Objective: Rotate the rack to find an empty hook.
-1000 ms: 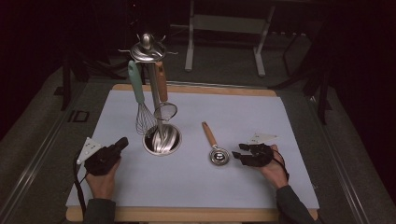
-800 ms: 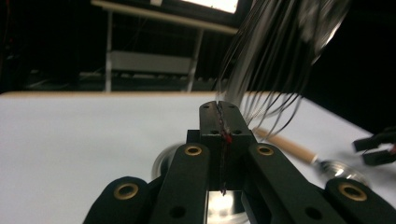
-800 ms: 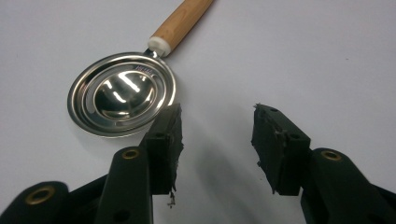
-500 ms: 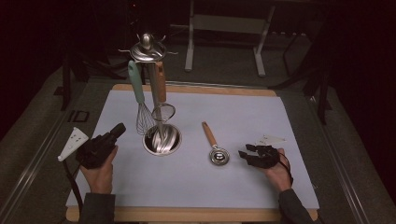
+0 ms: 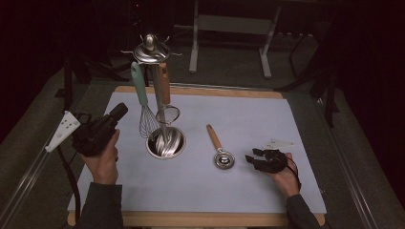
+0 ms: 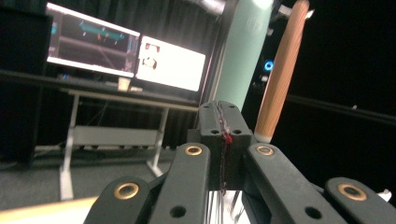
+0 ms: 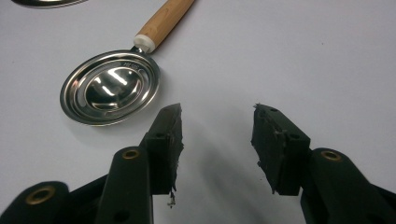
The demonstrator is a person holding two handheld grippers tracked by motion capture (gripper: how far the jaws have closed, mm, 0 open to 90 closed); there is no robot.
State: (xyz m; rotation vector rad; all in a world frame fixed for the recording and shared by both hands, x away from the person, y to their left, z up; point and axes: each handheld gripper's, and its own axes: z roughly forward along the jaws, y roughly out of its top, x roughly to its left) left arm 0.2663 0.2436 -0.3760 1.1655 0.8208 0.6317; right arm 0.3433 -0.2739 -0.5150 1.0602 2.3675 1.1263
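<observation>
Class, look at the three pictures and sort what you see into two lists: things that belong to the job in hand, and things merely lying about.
Job in hand:
- measuring spoon, lying on the mat by the open right hand-held gripper
- utensil stand with the whisk hanging on it
- left hand-held gripper, shut, raised beside the stand

Lying about:
- monitors behind the table
- metal frame on the floor
</observation>
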